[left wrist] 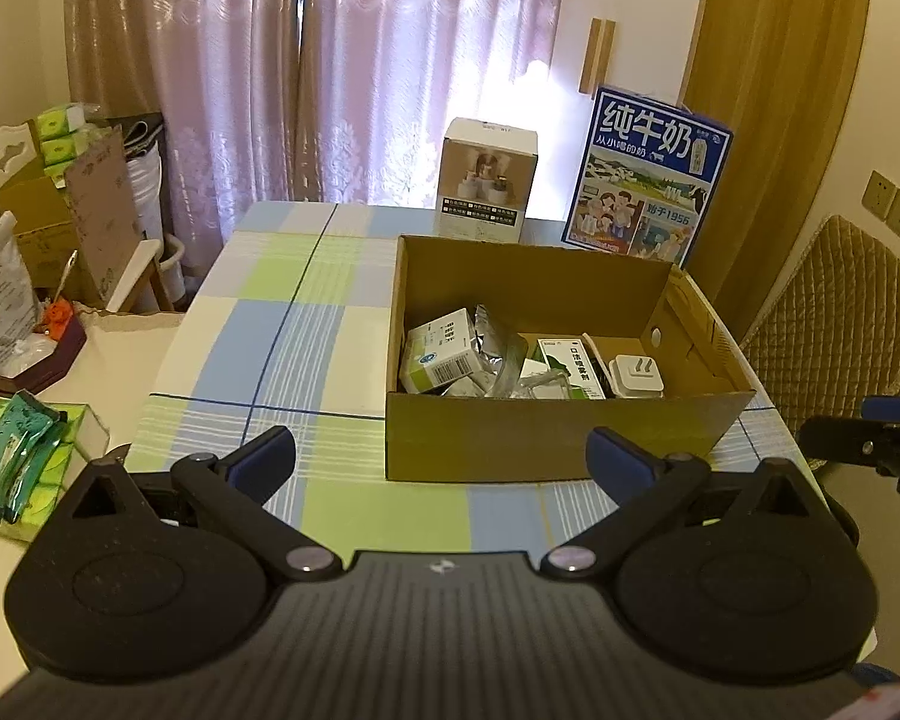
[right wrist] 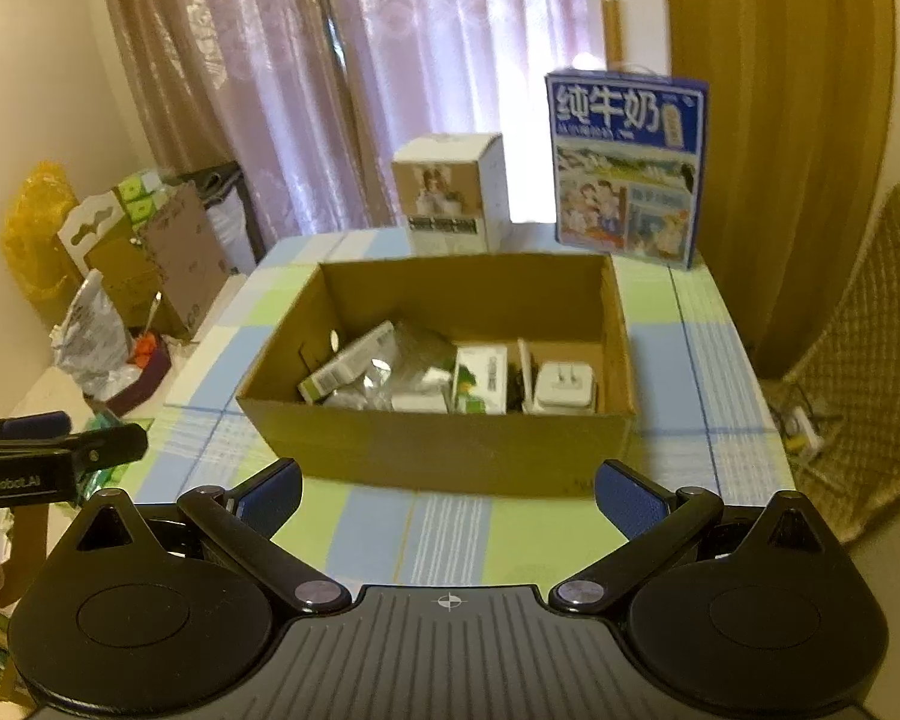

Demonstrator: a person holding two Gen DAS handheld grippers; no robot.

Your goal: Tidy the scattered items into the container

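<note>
An open cardboard box [left wrist: 486, 438] stands on the checked tablecloth [left wrist: 282, 336]; it also shows in the right wrist view [right wrist: 450, 450]. Inside lie a green-and-white medicine box [left wrist: 441, 354], a silver foil pouch [left wrist: 498, 342], another green-and-white box [left wrist: 570, 369] and a white plug adapter [left wrist: 636, 375]. The same items show in the right wrist view: medicine box [right wrist: 348, 369], foil pouch [right wrist: 414, 366], adapter [right wrist: 561, 393]. My left gripper [left wrist: 441, 456] is open and empty, in front of the box. My right gripper [right wrist: 447, 495] is open and empty, also in front of it.
A white product box [left wrist: 489, 177] and a blue milk carton [left wrist: 645, 174] stand behind the cardboard box. Tissue packs [left wrist: 12, 468] and a bag [left wrist: 0, 300] lie on the side surface at left. A padded chair [left wrist: 840, 312] stands at right. The right gripper [left wrist: 870, 438] shows at the edge.
</note>
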